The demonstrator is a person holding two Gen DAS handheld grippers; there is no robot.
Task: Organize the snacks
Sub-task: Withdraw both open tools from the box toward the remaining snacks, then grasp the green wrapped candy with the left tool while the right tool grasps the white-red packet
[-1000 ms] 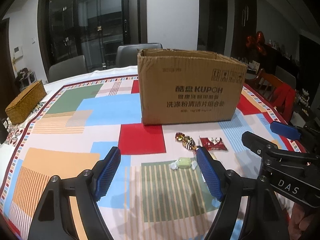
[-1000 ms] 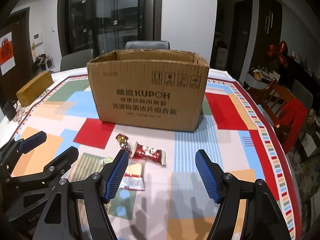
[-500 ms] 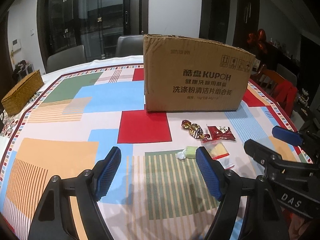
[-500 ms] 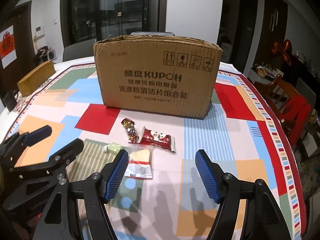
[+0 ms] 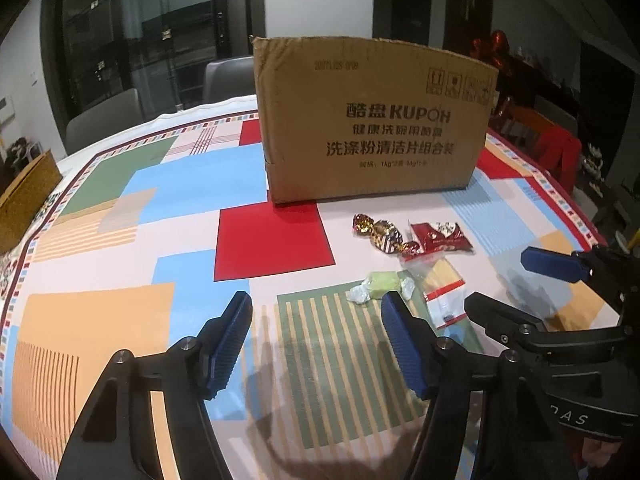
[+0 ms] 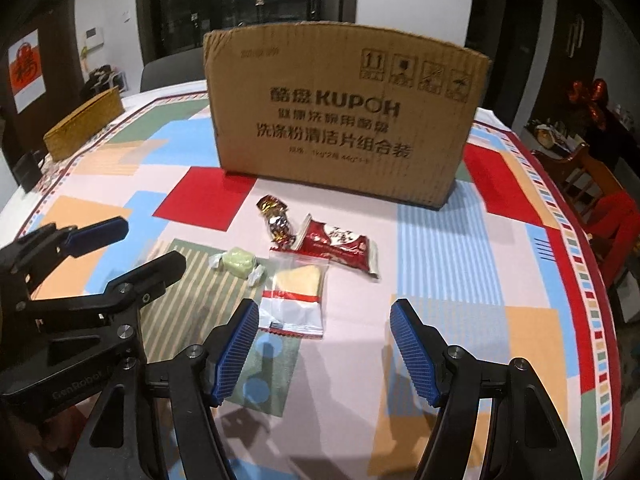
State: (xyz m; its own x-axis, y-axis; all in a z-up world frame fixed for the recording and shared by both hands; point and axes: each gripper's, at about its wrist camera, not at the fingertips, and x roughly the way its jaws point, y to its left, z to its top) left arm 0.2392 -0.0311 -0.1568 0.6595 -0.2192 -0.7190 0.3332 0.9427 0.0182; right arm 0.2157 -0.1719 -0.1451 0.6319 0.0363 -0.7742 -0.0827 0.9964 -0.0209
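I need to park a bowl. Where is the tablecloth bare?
Bare: the tablecloth right of the red packet, and left of the green candy. Crowded: in front of the cardboard box, where the gold-foil candy and clear wafer packet cluster.

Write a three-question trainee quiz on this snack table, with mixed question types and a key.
1. True or false: the green candy lies inside the cardboard box.
2. Which snack lies nearest the right gripper? A) red packet B) clear packet with a yellow piece C) gold-wrapped candy
3. Fill in: the left gripper holds ____ between its fingers.

Key: 1 false, it lies on the tablecloth in front of the box. 2 B. 3 nothing; the jaws are closing with nothing between them.
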